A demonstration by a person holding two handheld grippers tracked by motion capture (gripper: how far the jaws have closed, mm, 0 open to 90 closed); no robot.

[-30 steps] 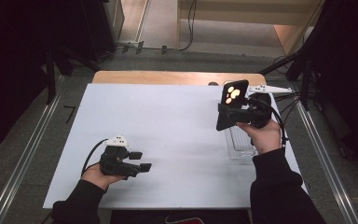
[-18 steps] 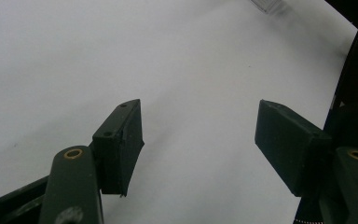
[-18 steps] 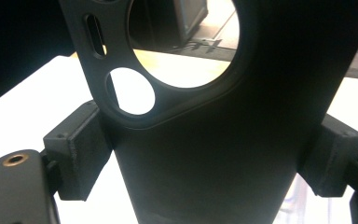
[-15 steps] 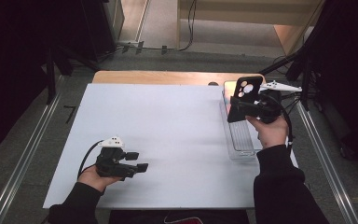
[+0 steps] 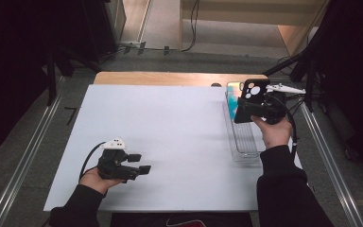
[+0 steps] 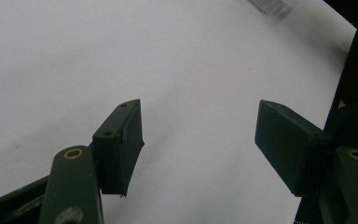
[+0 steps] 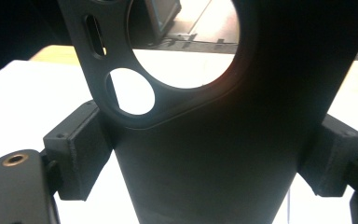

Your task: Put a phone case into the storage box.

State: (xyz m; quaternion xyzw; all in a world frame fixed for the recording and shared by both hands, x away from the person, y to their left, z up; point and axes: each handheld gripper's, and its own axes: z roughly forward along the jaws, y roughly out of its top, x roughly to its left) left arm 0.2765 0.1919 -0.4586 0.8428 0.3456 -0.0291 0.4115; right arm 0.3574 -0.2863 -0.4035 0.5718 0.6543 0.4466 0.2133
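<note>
Fingers (image 7: 74, 154) either side of phone case (image 7: 205, 154)

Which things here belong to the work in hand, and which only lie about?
In the work:
- black phone case, clamped in the right gripper
- clear tray
- phone at the tray's far end

Lying about:
- left gripper, open, holding nothing

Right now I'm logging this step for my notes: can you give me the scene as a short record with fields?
held item: black phone case, camera cutouts at its far end
holder: right tongs, shut on its sides
below it: clear tray at the mat's right edge
left tongs: open, nothing between them
surface: white mat
</note>
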